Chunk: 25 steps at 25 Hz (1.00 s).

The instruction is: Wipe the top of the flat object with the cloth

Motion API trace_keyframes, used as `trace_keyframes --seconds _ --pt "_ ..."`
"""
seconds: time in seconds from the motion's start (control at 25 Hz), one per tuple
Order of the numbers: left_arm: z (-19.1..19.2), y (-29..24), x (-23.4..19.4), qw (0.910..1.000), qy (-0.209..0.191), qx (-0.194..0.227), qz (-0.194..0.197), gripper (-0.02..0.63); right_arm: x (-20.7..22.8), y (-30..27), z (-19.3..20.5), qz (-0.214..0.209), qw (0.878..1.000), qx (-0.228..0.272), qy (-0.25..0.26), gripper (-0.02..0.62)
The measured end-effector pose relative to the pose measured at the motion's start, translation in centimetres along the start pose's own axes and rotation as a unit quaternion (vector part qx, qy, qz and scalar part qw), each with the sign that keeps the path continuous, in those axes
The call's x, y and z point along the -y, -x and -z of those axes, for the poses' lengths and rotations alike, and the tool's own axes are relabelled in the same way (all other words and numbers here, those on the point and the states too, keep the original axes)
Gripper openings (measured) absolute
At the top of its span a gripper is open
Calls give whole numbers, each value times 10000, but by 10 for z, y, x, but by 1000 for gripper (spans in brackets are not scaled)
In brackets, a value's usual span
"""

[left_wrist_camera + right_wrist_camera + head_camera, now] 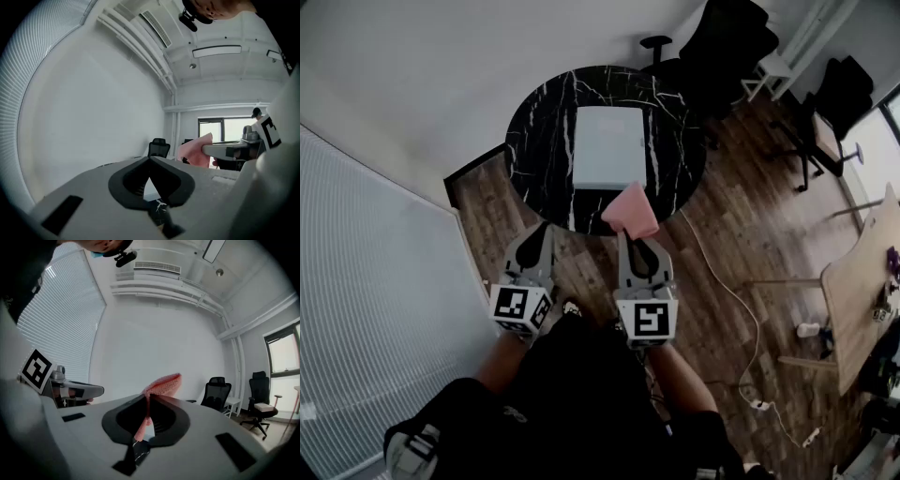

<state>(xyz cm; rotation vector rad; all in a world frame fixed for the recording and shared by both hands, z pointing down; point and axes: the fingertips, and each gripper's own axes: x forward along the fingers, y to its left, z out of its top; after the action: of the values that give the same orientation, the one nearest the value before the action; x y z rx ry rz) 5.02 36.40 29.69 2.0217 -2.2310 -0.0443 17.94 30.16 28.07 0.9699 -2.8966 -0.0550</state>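
While both are held side by side in the lower middle of the head view, the left tongs (pixel 544 228) and right tongs (pixel 627 236) point toward the round black white-veined surface (pixel 539 131) at upper centre; left tongs: tips together, nothing between them, as their own view (pixel 150 159) shows; right tongs: clamped (pixel 147 398) on a pink knitted cloth (pixel 164 383), a fold of which stands above the tips; pink knitted cloth (pixel 630 210), head view: at the lower edge of the surface, its top corner overlapping the lower right corner of the flat white rectangular object (pixel 607 147); contact between the two cannot be told; flat white rectangular object: lying at the middle of the surface; surroundings: wood-plank floor (pixel 722 234), black office chairs (pixel 727 47) at upper right, white slatted blind (pixel 366 281) at left.
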Motion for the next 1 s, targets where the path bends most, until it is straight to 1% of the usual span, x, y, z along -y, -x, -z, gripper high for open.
trace_keyframes --seconds 0.24,0.4,0.6,0.68,0.8,0.92,1.0 --pt "5 -2 -22 9998 57 -156 124 -2 -21 -17 1 -105 9999 -37 -9 6" --pt "8 -6 -40 9994 175 -179 254 -2 -36 -34 16 -113 9993 -320 130 6" --pt "17 -11 -67 9983 238 -329 409 -2 -58 -54 27 -136 9987 -496 61 6" --pt "22 -14 -75 9978 239 -393 482 -2 -63 -62 33 -129 9982 -590 -57 6" --pt "30 -23 -85 9966 297 -504 582 -2 -68 -73 47 -132 9959 -859 -253 6" --pt "41 -36 -88 9954 296 -625 662 -2 -67 -85 62 -201 9940 -1057 -201 7" --pt "48 -50 -93 9952 285 -694 635 -2 -61 -97 73 -260 9925 -1170 -246 7"
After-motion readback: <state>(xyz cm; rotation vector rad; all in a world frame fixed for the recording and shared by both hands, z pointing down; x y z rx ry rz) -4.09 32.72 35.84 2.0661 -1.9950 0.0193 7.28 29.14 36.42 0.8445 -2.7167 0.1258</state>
